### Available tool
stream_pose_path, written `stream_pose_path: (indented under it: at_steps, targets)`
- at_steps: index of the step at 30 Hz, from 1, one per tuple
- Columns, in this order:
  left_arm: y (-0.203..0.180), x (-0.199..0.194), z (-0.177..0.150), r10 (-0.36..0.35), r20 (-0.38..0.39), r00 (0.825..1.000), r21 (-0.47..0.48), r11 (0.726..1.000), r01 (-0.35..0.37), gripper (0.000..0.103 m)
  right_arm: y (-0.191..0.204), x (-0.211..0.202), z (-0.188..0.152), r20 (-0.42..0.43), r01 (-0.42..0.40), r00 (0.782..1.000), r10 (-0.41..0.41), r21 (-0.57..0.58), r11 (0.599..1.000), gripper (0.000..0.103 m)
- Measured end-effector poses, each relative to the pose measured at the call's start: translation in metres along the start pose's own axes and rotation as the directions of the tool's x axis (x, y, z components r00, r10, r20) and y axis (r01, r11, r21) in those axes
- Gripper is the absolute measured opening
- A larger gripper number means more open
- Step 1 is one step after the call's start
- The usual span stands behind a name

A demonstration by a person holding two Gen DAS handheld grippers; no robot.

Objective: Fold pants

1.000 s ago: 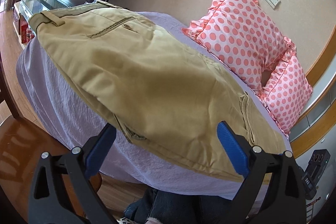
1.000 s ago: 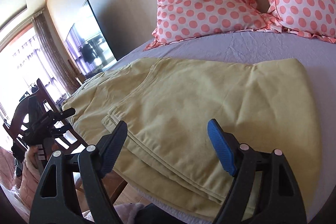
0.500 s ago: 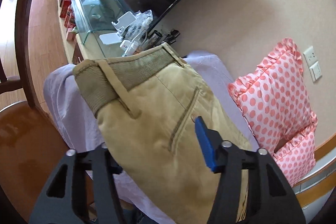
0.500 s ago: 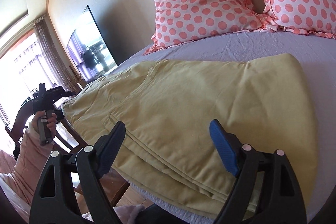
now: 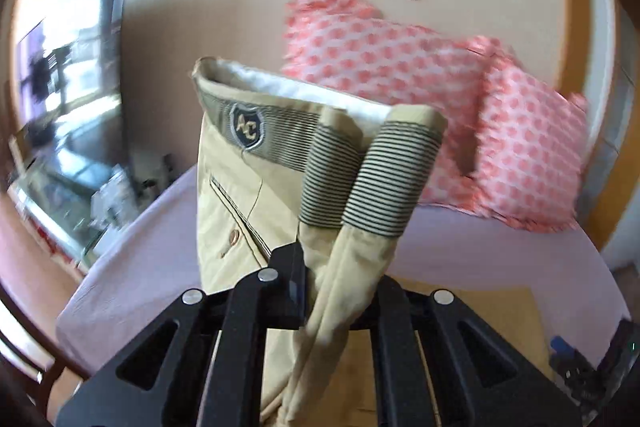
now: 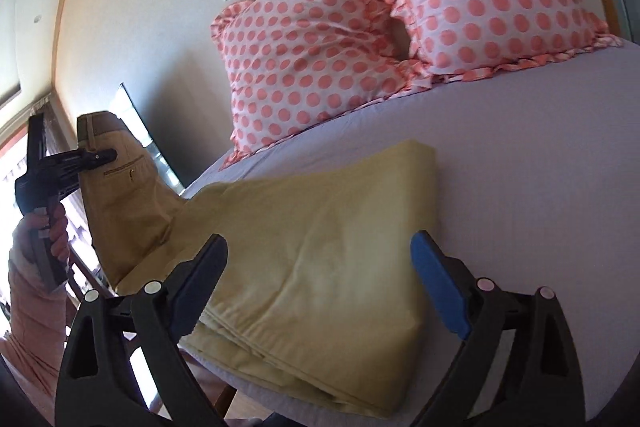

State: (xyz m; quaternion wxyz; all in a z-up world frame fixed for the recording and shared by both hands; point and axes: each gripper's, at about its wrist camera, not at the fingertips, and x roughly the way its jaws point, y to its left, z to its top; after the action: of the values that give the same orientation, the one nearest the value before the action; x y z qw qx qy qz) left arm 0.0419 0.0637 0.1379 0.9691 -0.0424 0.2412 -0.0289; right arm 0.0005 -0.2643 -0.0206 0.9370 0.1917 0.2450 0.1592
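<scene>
The tan pants (image 6: 320,251) lie folded lengthwise on the lilac bed sheet (image 6: 520,187), leg end near me. My left gripper (image 5: 340,275) is shut on the waistband end (image 5: 360,179) and holds it lifted upright above the bed; the striped inner band and a dark shield patch (image 5: 247,126) face the left wrist camera. In the right wrist view the left gripper (image 6: 105,155) holds the raised waist part (image 6: 128,195) at far left. My right gripper (image 6: 320,287) is open and empty, just above the folded leg end.
Two pink polka-dot pillows (image 6: 400,27) lean on the wall at the head of the bed. A TV (image 5: 72,75) on a glass stand is to the left. A wooden chair (image 5: 24,347) stands beside the bed's near-left edge.
My left gripper went from open over the pants to shut on the waistband, then lifted that end up off the bed. My right gripper stayed open and hardly moved.
</scene>
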Motion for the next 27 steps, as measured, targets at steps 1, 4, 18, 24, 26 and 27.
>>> stream_pose_path:
  at_steps: [1, 4, 18, 24, 26, 27]
  targets:
    - [-0.036, 0.002, -0.007, -0.070, -0.007, 0.998, 0.079, 0.994, 0.071, 0.008, -0.009, -0.006, 0.002, 0.013, 0.016, 1.000, -0.016, 0.026, 1.000, 0.095]
    - [-0.129, 0.025, -0.051, -0.245, -0.130, 0.961, 0.257, 0.927, 0.272, 0.008, -0.037, -0.026, 0.005, 0.044, 0.055, 0.997, -0.061, 0.126, 0.991, 0.096]
    - [-0.238, 0.050, -0.152, -0.283, -0.258, 0.924, 0.494, 0.783, 0.378, 0.011, -0.073, -0.039, 0.035, 0.064, -0.045, 0.998, 0.028, 0.285, 0.958, 0.097]
    - [-0.204, 0.019, -0.162, -0.438, -0.341, 0.832, 0.438, 0.709, 0.552, 0.038, -0.054, 0.004, 0.046, -0.129, -0.028, 0.990, 0.056, 0.213, 0.977, 0.095]
    - [-0.170, 0.015, -0.148, -0.487, -0.349, 0.801, 0.338, 0.731, 0.592, 0.051, -0.050, 0.020, 0.046, -0.197, 0.008, 0.980, 0.026, 0.168, 0.986, 0.087]
    - [-0.148, 0.020, -0.138, -0.473, -0.325, 0.819, 0.293, 0.773, 0.563, 0.054, -0.050, 0.028, 0.046, -0.229, 0.028, 0.973, 0.007, 0.151, 0.988, 0.081]
